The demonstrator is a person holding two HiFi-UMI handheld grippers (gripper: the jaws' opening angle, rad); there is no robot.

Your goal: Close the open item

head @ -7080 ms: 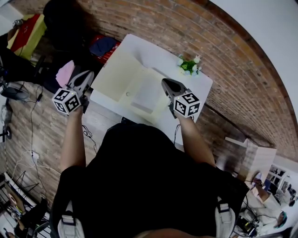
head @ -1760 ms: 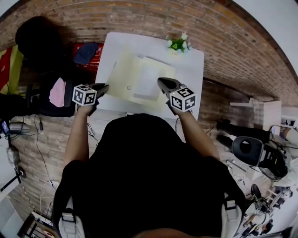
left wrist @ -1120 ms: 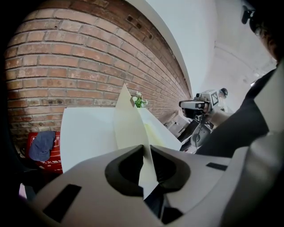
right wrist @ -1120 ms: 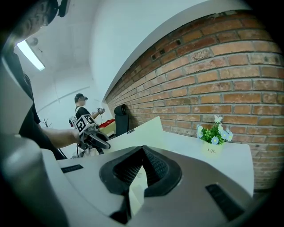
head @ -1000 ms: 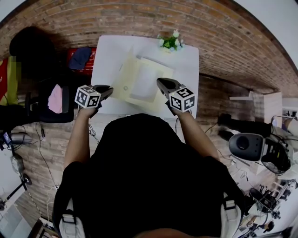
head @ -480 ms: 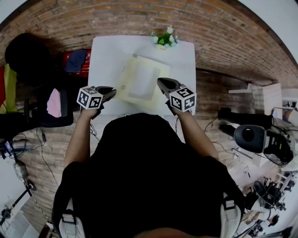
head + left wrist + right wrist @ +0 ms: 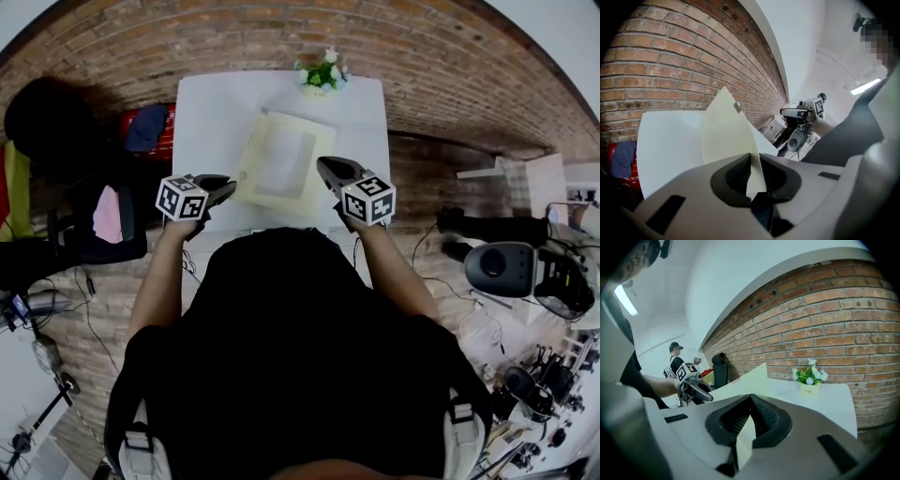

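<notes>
A cream folder (image 7: pixel 281 164) lies on the white table (image 7: pixel 206 112), its upper cover lowered almost flat. My left gripper (image 7: pixel 228 186) is at the folder's near left corner. In the left gripper view its jaws (image 7: pixel 751 157) are shut on the thin cream cover (image 7: pixel 724 131), which stands on edge ahead of them. My right gripper (image 7: pixel 324 168) is at the folder's near right edge. Its own view shows the right gripper (image 7: pixel 751 397) shut on a cream sheet (image 7: pixel 743 383) of the folder. The left gripper (image 7: pixel 693 390) also shows there at the left.
A small pot of flowers (image 7: pixel 321 75) stands at the table's far edge, also in the right gripper view (image 7: pixel 808 380). A dark chair (image 7: pixel 47 122) and a red box with a blue cap (image 7: pixel 145 127) are left of the table. Equipment (image 7: pixel 506 272) sits on the brick floor at the right.
The folder's left cover has swung over to the right and down, so the folder looks narrower. My left gripper has moved a little right with it. The right gripper has barely shifted.
</notes>
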